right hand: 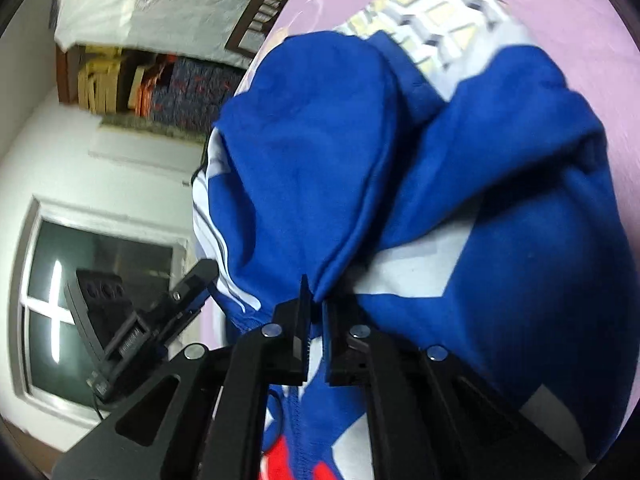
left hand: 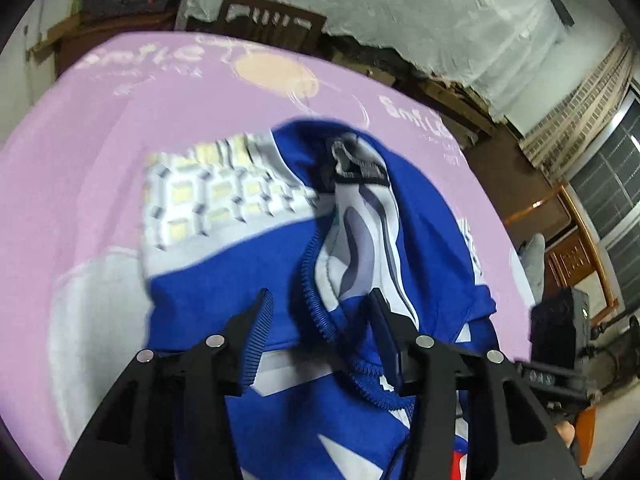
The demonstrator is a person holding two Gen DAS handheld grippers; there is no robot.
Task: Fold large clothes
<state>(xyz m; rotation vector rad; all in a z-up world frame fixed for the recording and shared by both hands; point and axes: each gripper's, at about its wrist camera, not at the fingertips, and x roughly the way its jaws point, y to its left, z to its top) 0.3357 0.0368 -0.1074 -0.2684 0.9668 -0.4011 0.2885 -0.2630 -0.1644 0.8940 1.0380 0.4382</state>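
The left tongs (left hand: 320, 304) stand partly open over the blue jacket (left hand: 248, 304), whose ribbed edge lies between the pads without being pinched. The jacket sits bunched at the middle of the pink-covered bench (left hand: 100, 140), its patterned panel toward ten o'clock. The right tongs (right hand: 314, 300) are pinched shut on a blue fold. The step looks like gathering edges for a fold; next the left tongs must close on that hem.

- Pink surface (left hand: 100, 152) lies bare beyond and beside the heaped blue jacket (left hand: 224, 300).
- A dark chair (left hand: 272, 20) stands against its far edge.
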